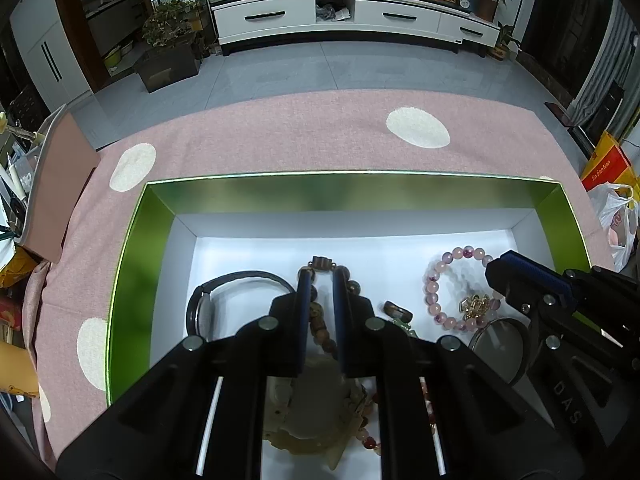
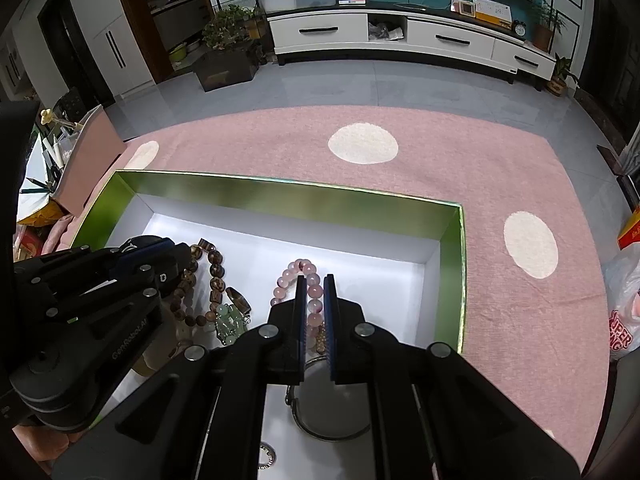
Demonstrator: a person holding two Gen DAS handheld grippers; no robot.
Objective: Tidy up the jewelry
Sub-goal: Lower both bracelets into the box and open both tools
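A green box [image 1: 344,190] with a white floor holds jewelry; it also shows in the right wrist view [image 2: 288,200]. My left gripper [image 1: 320,276] hovers inside it over a brown wooden bead necklace [image 1: 320,264], jaws narrowly parted and empty. A black bangle [image 1: 240,280] lies to its left. My right gripper [image 2: 315,280] hovers over a pink bead bracelet [image 2: 300,270], jaws narrowly parted around part of it. The bracelet [image 1: 436,276] also shows in the left wrist view. A silver bangle [image 2: 332,412] lies under the right gripper. Green jade beads [image 2: 228,320] lie between the grippers.
The box sits on a pink cloth [image 1: 280,136] with cream dots. A pink box [image 1: 60,184] stands at the left. A white plastic bag [image 2: 624,312] lies at the right edge. A gold charm [image 1: 474,304] and a brown ring [image 1: 398,310] lie in the box.
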